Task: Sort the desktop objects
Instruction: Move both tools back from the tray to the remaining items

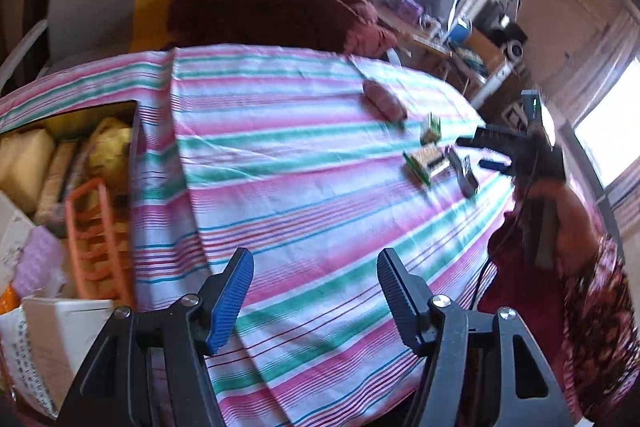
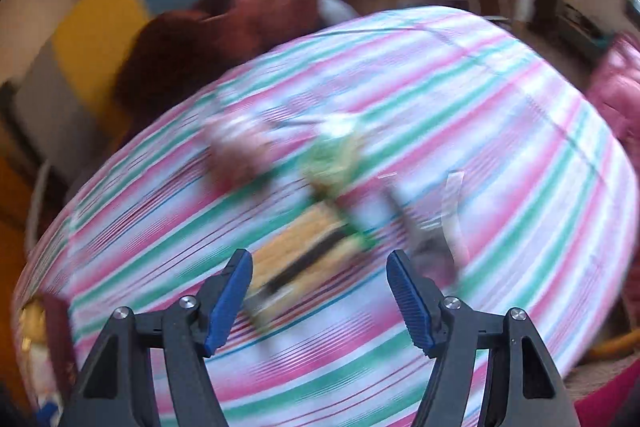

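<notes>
My left gripper [image 1: 316, 263] is open and empty above the striped tablecloth [image 1: 280, 155]. Far right on the cloth lie a pinkish packet [image 1: 384, 101], a small green box [image 1: 431, 127], a yellow-and-green flat pack [image 1: 425, 161] and a grey object [image 1: 464, 173]. My right gripper [image 1: 486, 151] hovers over them. In the blurred right wrist view my right gripper [image 2: 320, 269] is open and empty just above the yellow pack [image 2: 304, 251], with the green box [image 2: 332, 159], the pinkish packet [image 2: 240, 151] and the grey object [image 2: 436, 247] beyond.
An open box [image 1: 134, 115] of packets and an orange plastic rack [image 1: 96, 239] sit off the table's left edge. A dark red garment [image 1: 260, 11] lies past the far edge. A cluttered desk [image 1: 460, 39] stands behind.
</notes>
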Available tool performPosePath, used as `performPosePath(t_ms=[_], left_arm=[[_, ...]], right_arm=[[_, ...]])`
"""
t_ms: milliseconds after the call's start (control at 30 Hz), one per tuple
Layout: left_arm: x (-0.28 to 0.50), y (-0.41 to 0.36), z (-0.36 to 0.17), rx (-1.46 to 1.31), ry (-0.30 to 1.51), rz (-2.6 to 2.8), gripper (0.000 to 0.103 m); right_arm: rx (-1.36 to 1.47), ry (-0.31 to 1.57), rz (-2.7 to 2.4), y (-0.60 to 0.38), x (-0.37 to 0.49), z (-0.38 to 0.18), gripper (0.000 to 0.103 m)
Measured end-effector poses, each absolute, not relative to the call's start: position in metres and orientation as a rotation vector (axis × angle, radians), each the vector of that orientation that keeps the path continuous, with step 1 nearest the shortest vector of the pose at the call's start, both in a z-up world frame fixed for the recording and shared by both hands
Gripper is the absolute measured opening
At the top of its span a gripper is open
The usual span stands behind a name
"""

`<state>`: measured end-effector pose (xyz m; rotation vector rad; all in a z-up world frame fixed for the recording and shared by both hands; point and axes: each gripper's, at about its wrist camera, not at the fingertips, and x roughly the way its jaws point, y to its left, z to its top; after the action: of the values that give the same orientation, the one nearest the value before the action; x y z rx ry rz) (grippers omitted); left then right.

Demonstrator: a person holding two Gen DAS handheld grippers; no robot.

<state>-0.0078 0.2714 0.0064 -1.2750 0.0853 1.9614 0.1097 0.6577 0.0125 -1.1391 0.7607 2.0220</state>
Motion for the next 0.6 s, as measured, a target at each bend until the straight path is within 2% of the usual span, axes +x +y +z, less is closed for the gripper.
performPosePath(t_ms=[333,433,500,567,600], left_arm=[[-0.001,0.322,-0.010,-1.291,0.250,1.928,0.065],[0.000,0.339,-0.012,-1.278,0.287,1.914,0.065],[0.000,0.352,-0.014,-1.273,0.310,1.904,0.065],[0.000,0.366,-0.015,-1.266,0.330,1.901,0.065],[-0.001,0.377,-0.017,-1.263,0.344,1.897,0.065]], right_arm=[[-1.208,0.951,1.865,0.713,0.123,-0.031,0.073],[-1.246,0.927,1.875,0.716,0.120,-0.037,0.071],[-1.272,0.837,1.879,0.714,0.116,-0.035,0.051],[-1.290,0.784,1.867,0.713,0.114,-0.035,0.043],[-1.281,0.795,1.869,0.714,0.116,-0.035,0.042]])
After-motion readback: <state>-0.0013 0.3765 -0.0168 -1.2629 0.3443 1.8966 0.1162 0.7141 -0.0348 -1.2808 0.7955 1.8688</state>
